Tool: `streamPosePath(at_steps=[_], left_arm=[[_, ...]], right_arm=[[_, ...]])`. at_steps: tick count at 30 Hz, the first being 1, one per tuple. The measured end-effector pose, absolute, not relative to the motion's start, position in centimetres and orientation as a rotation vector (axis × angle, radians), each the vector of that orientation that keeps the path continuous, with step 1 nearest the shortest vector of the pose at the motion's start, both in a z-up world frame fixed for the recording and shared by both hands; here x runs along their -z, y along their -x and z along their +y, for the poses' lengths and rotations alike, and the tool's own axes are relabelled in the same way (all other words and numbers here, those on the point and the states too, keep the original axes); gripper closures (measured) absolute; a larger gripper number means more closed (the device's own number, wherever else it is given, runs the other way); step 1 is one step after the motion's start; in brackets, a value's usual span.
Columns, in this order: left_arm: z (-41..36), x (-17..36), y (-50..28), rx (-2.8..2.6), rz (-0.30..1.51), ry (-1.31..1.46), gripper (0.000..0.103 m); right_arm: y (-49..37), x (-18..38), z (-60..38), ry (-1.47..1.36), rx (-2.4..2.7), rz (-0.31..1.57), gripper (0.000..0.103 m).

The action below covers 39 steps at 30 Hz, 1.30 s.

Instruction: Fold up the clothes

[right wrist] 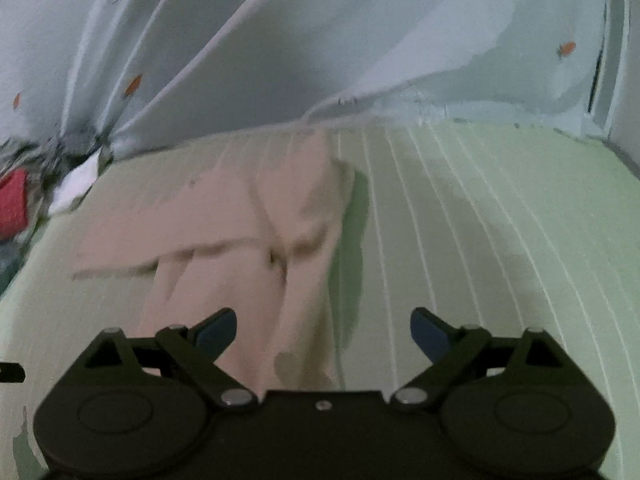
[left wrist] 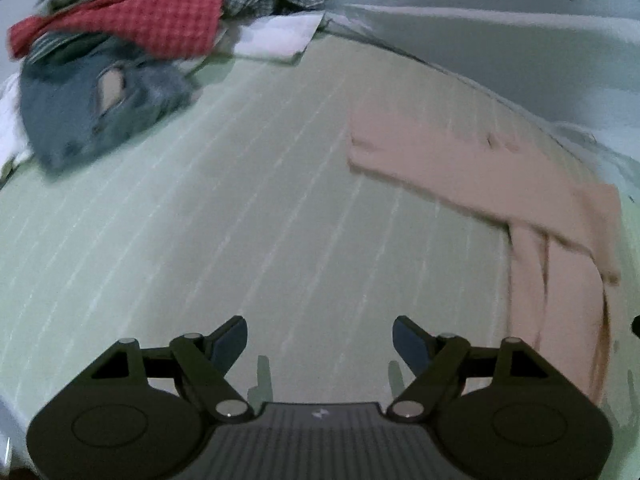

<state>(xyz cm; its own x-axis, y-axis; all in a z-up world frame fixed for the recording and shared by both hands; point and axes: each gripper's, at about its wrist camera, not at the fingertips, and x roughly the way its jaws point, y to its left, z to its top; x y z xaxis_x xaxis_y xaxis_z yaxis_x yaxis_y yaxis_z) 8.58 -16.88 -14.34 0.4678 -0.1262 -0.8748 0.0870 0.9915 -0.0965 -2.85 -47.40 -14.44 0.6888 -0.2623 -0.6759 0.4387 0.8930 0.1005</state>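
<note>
Two hand-held grippers hang over a pale green striped bed sheet point(left wrist: 240, 200); both have their fingers wide apart and hold nothing. Far left sits a messy pile of clothes point(left wrist: 132, 40); a red checked cloth point(left wrist: 152, 24) lies on top, with a blue garment point(left wrist: 92, 112) below it. The left hand-held gripper point(left wrist: 320, 340) is over bare sheet; the pink garment point(left wrist: 500, 184) lies flat to its right, partly folded. The right hand-held gripper point(right wrist: 323, 330) hangs just above that same pink garment's near edge. A light curtain point(right wrist: 240, 60) with small prints hangs behind the bed.
</note>
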Motion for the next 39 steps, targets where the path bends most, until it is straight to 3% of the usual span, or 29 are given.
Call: streamPosePath(at_steps=[9,13,16,18,19,20,21,22,29,39], left_arm=[[-19.6,16.0,-21.4,0.215,1.048,0.005,0.022],[-21.5,17.5,-24.1,0.246,1.068,-0.033,0.021],[-23.4,18.1,-24.5,0.264,1.031,-0.139,0.020],[-24.0,18.1,-24.2,0.285,1.009,-0.164,0.035],[-24.0,18.0,-24.0,0.296,1.000,-0.159,0.042],[-24.1,17.9,-23.9,0.302,0.998,-0.150,0.062],[-24.1,17.8,-23.8,0.309,0.995,-0.140,0.090],[-24.1,17.7,-23.6,0.315,0.992,-0.130,0.099],[-24.1,14.2,-22.5,0.327,0.921,-0.101,0.099],[-21.7,0.9,-18.7,0.336,0.622,-0.033,0.099]], right_arm=[[-7.4,14.3,-50.6,-0.198,0.439,0.690,0.036],[-10.3,15.0,-50.4,-0.108,0.449,0.750,0.065],[-11.3,15.9,-50.7,-0.102,0.455,0.790,0.076],[-11.6,16.6,-51.1,-0.124,0.452,0.813,0.095],[-11.5,16.7,-51.2,-0.133,0.452,0.808,0.095],[-11.3,16.7,-51.3,-0.141,0.452,0.797,0.096],[-11.0,16.4,-51.3,-0.148,0.453,0.783,0.097],[-10.7,16.2,-51.4,-0.154,0.454,0.767,0.097],[-8.7,13.5,-53.2,-0.287,0.418,0.663,0.097],[-6.7,10.7,-53.2,-0.380,0.332,0.544,0.097]])
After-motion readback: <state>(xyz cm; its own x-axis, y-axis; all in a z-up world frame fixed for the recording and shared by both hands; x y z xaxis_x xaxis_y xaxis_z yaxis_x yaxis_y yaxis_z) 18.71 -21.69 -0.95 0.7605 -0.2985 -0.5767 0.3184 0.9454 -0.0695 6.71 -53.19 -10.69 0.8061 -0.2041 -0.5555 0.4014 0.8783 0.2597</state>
